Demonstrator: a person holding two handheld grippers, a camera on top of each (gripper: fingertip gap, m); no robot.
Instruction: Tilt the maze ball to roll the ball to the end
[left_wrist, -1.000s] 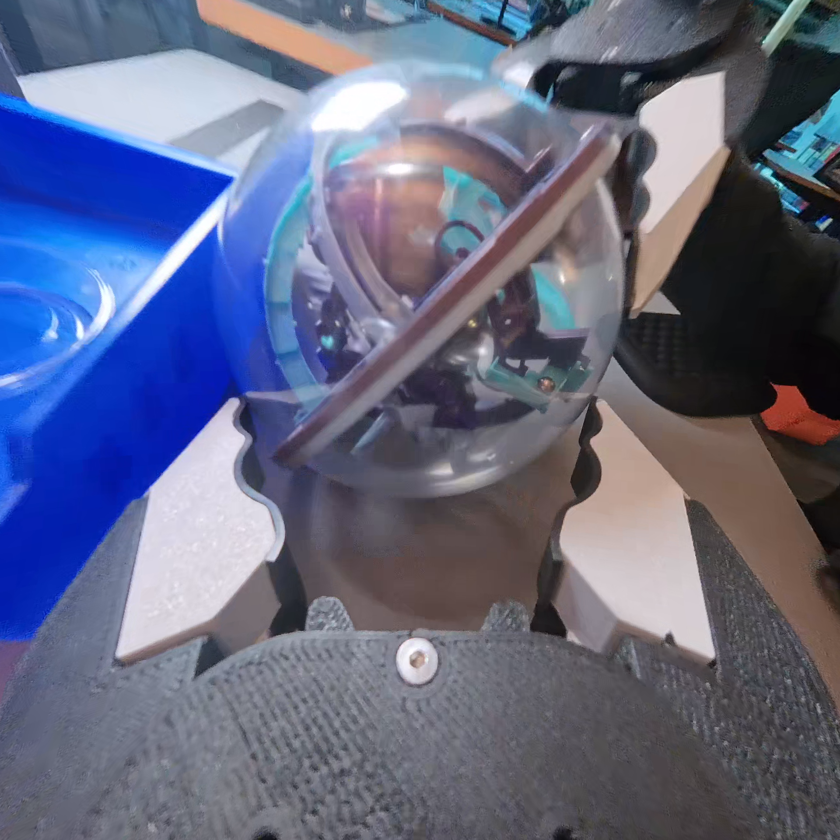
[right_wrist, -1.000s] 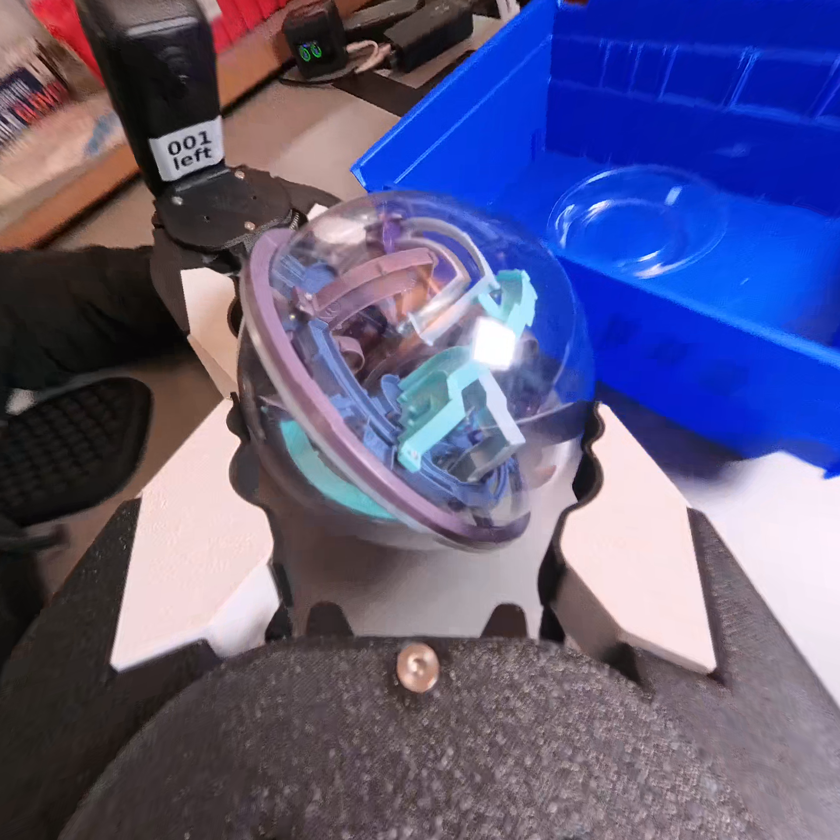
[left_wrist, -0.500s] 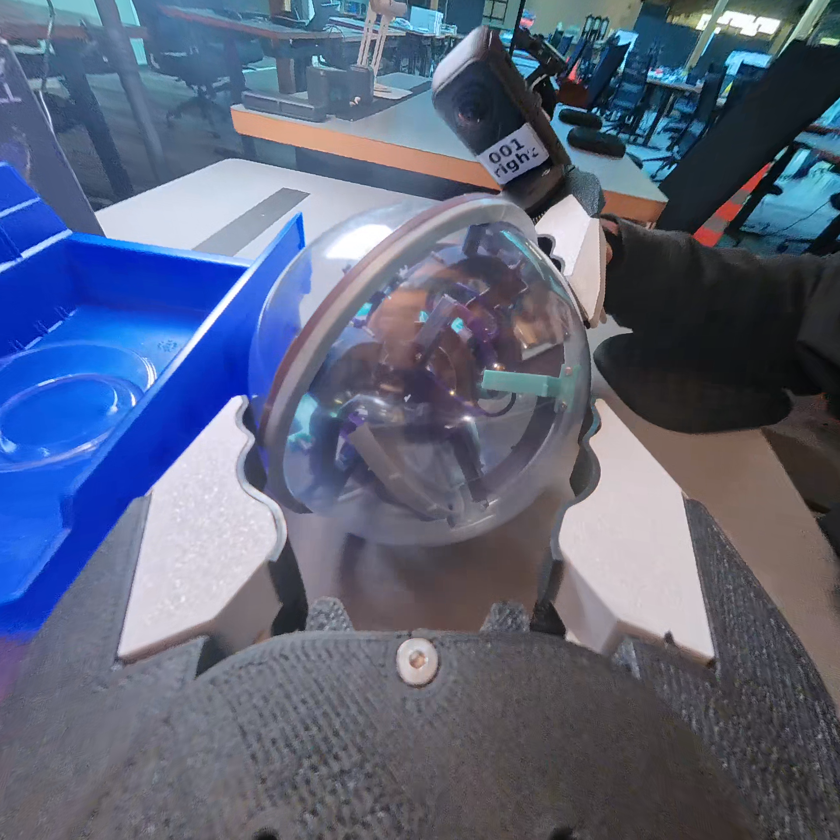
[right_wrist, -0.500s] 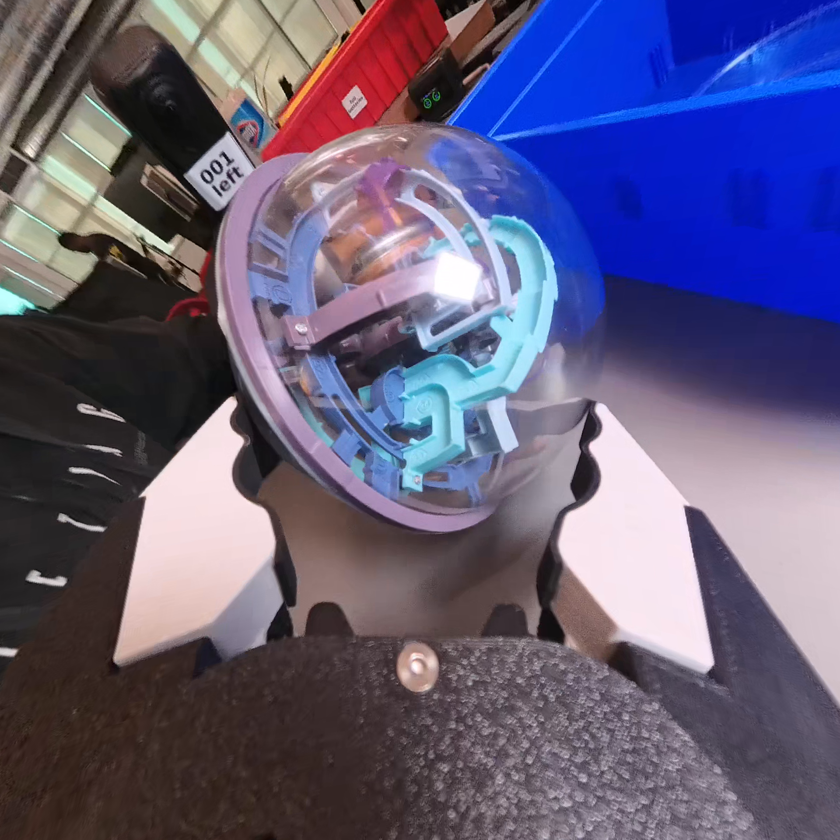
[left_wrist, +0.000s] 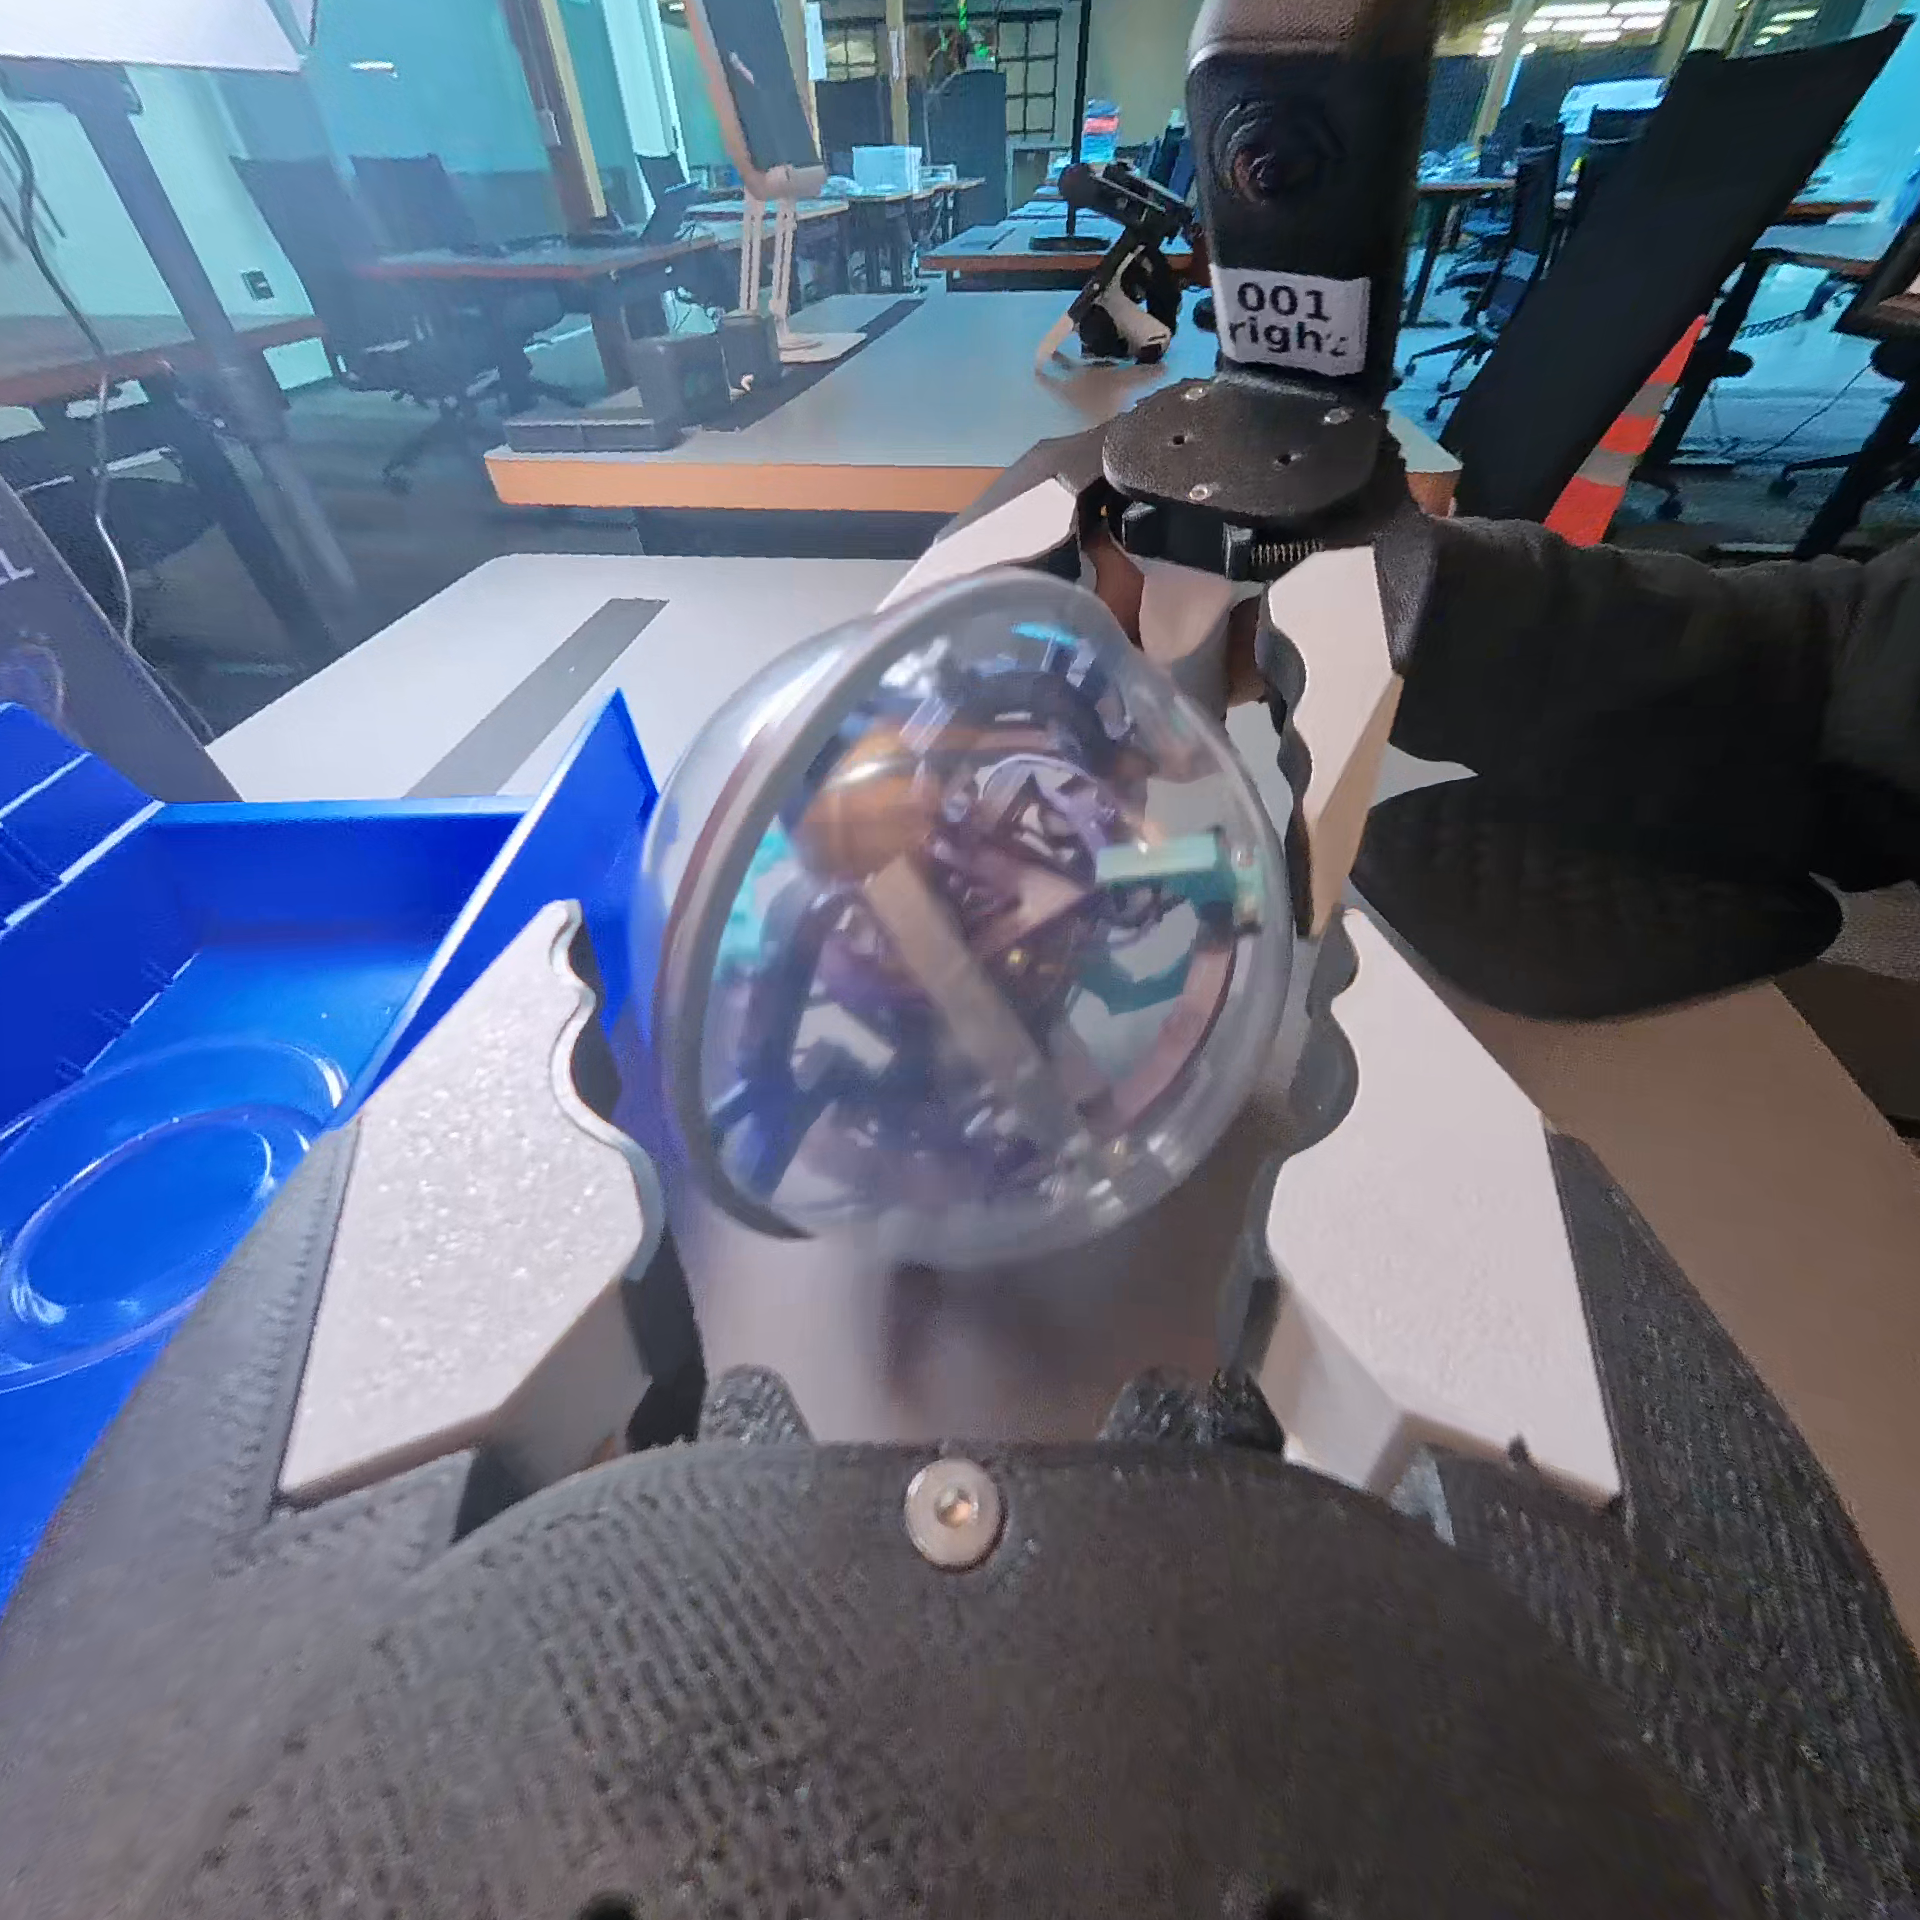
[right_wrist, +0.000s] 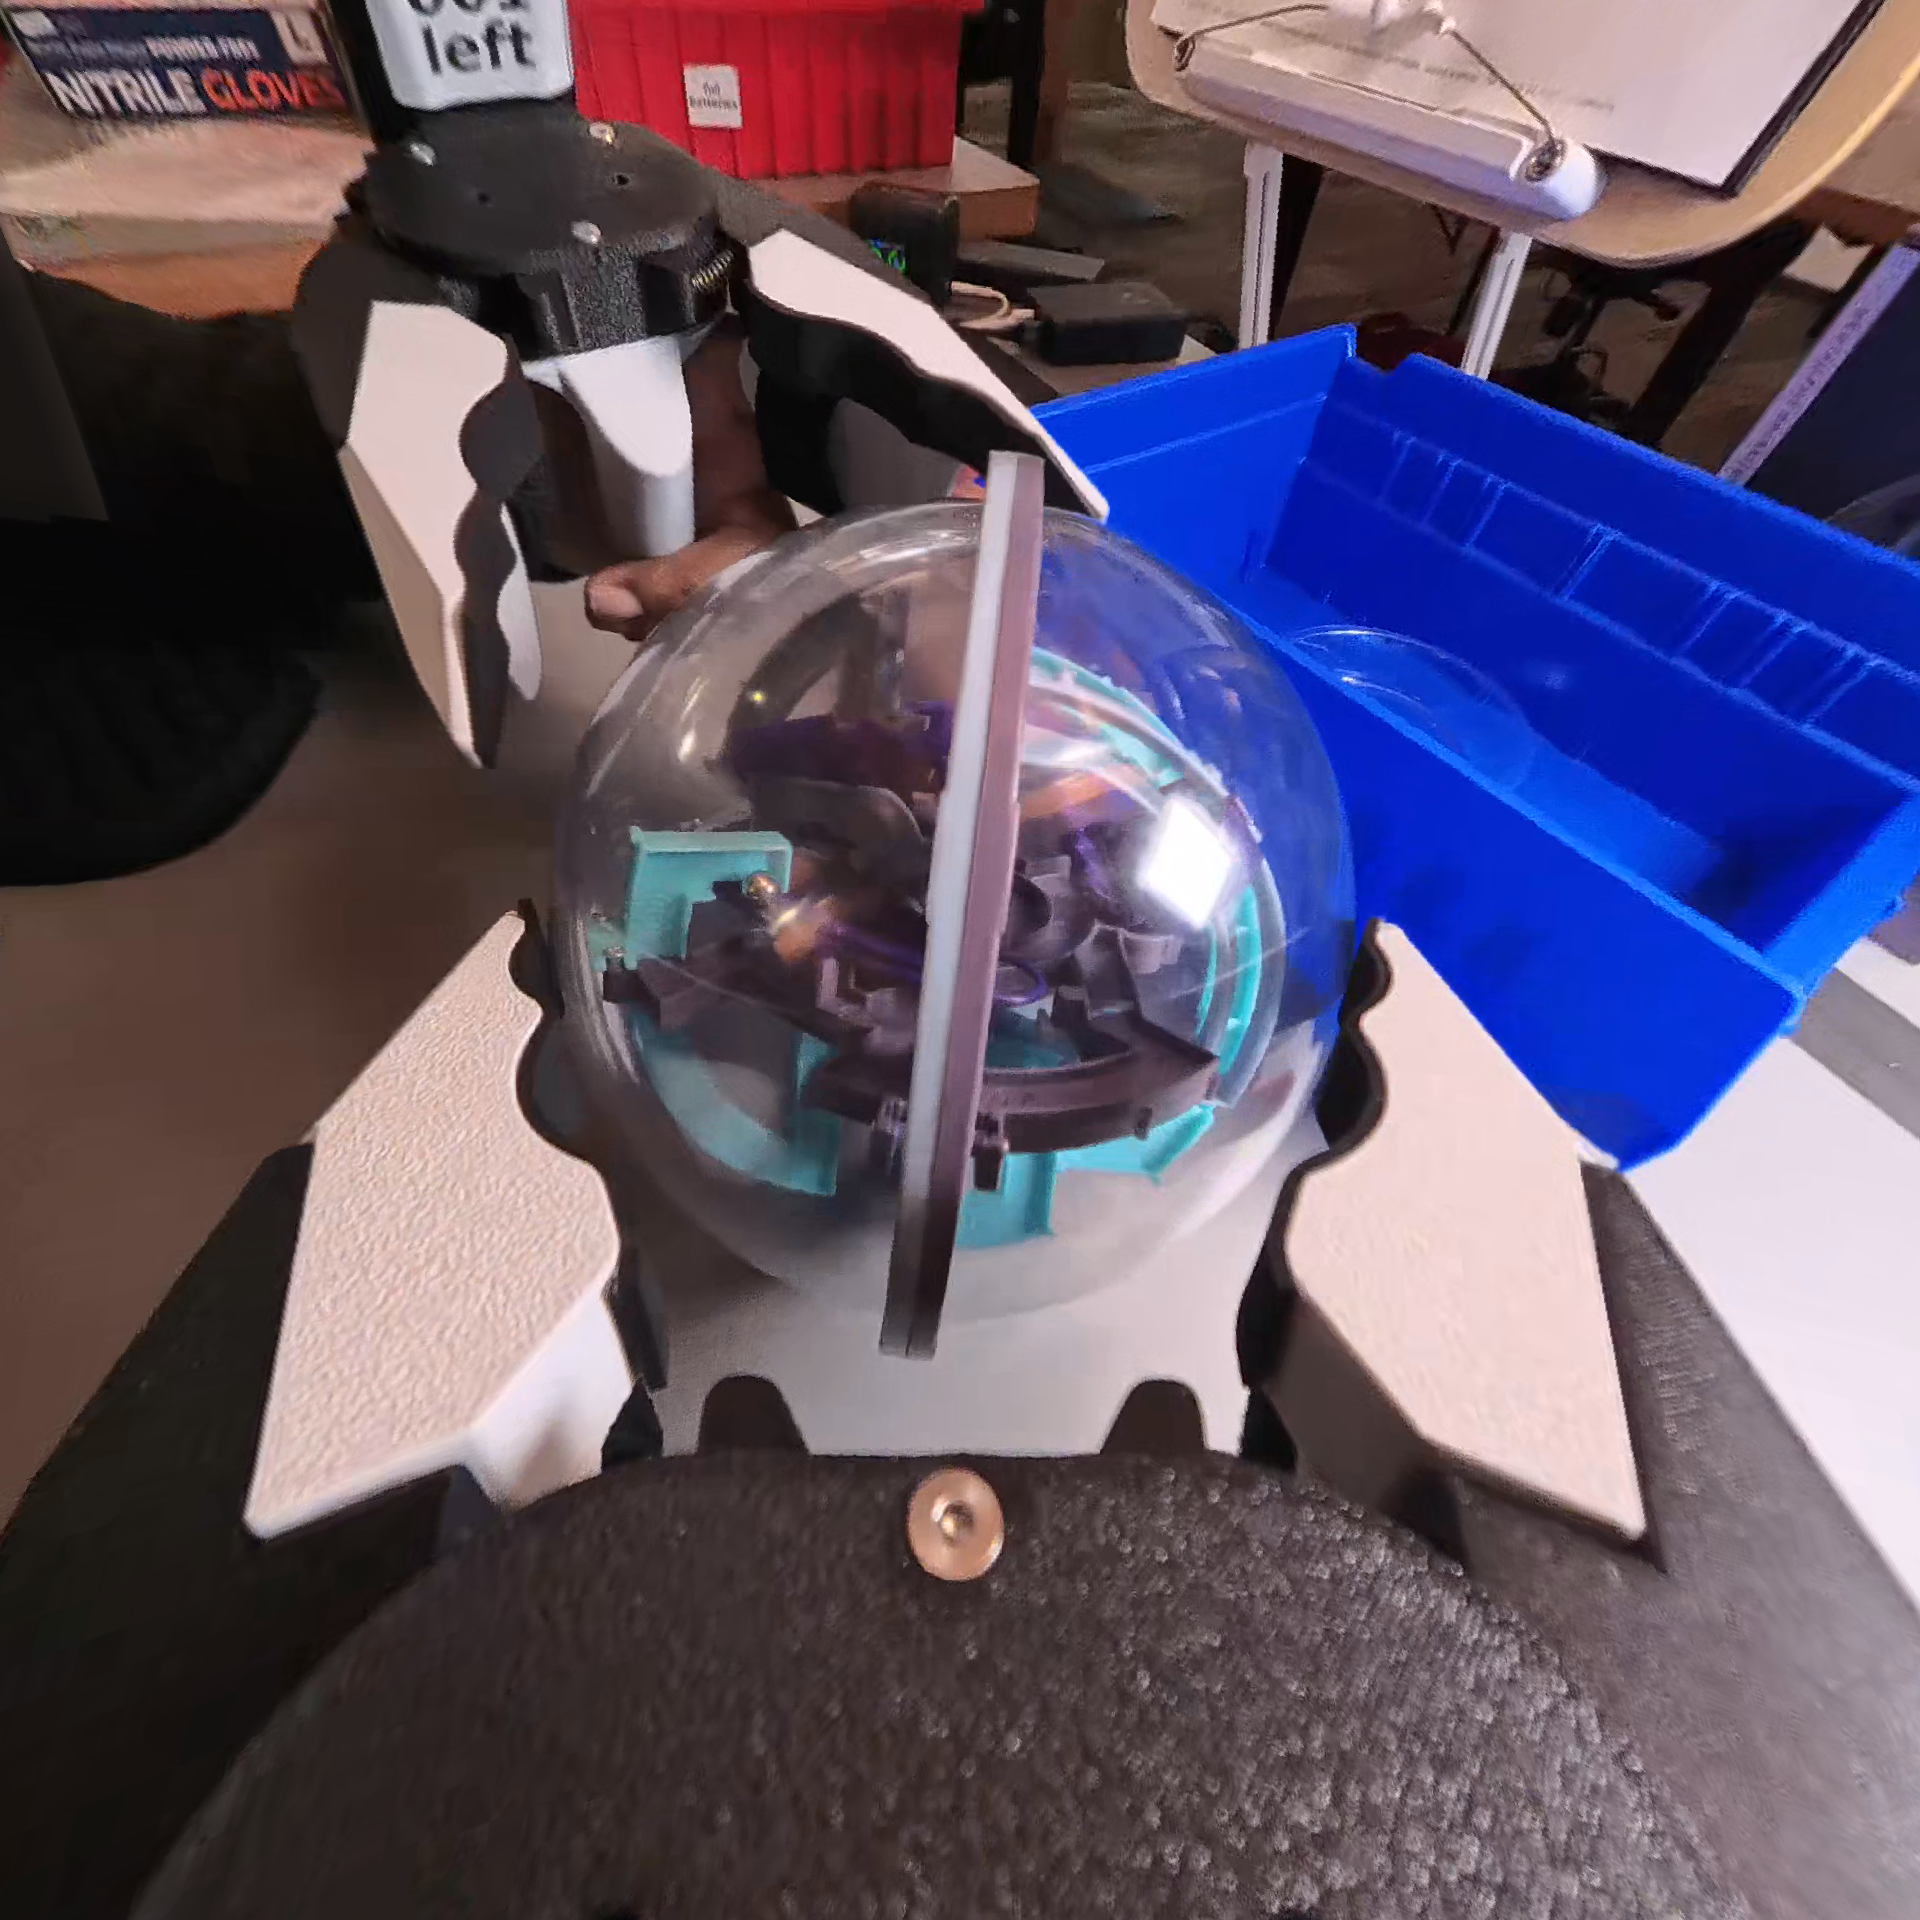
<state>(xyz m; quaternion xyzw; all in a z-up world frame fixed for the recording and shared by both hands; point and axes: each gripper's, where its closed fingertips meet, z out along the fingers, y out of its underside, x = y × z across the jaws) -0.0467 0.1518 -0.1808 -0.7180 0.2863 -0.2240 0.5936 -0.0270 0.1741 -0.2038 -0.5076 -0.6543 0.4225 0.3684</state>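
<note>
Both grippers — left gripper (left_wrist: 961, 935), right gripper (right_wrist: 951, 940) — face-to-face, clamp maze ball (right_wrist: 951, 904) (seam near-upright).

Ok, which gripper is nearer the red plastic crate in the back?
Left. The left gripper sits just before the red plastic crate; the right gripper is farther, across the clear maze ball.

Both views are evenly and brightly lit from overhead, with a cool teal cast over the background room in the left wrist view and warmer tones in the right wrist view. A sharp white square of glare sits on the clear shell of the maze ball (right_wrist: 951, 914), whose shell is smeared by motion blur in the left wrist view (left_wrist: 966, 914). Wide-angle distortion bends the blue bin (right_wrist: 1558, 727) and far desks toward the edges, and a soft shadow lies on the tabletop (right_wrist: 208, 1039) under the ball.
</note>
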